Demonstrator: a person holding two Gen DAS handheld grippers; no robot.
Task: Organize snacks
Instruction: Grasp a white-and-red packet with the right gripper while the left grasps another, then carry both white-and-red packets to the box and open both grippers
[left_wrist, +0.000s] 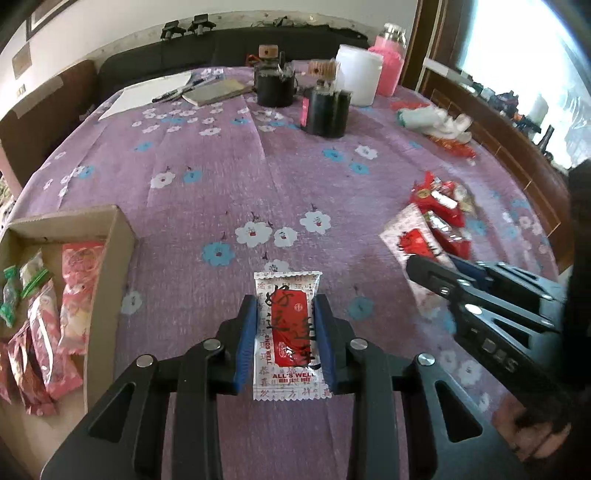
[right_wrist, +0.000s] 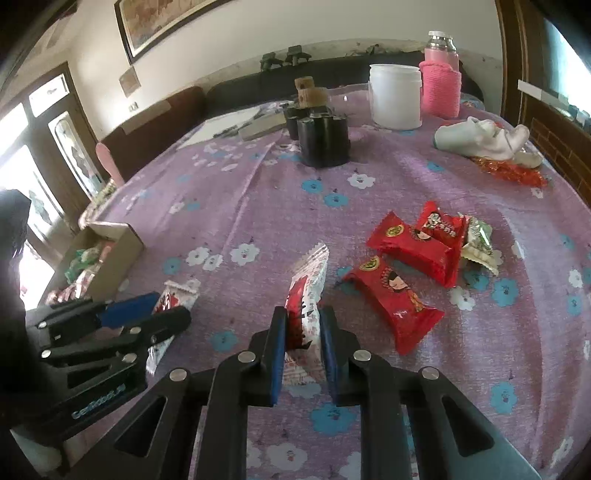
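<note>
Each camera sits just behind its own gripper and looks forward, low and close over the purple tablecloth (left_wrist: 221, 177). Both views share the cardboard box (right_wrist: 125, 251), the red snack packets (left_wrist: 439, 206) and, probably, the same far wall.

A cardboard box (left_wrist: 110, 236) of snack packets (left_wrist: 75, 291) sits at the bench's (left_wrist: 221, 162) left edge. 3 wrapped snacks (right_wrist: 410, 254) lie to the right, 2 holders (left_wrist: 325, 110) and a jar (left_wrist: 358, 74) behind.

Bright daylight, blown-out window (left_wrist: 524, 55) glare, fisheye-bent edges, soft blur
</note>
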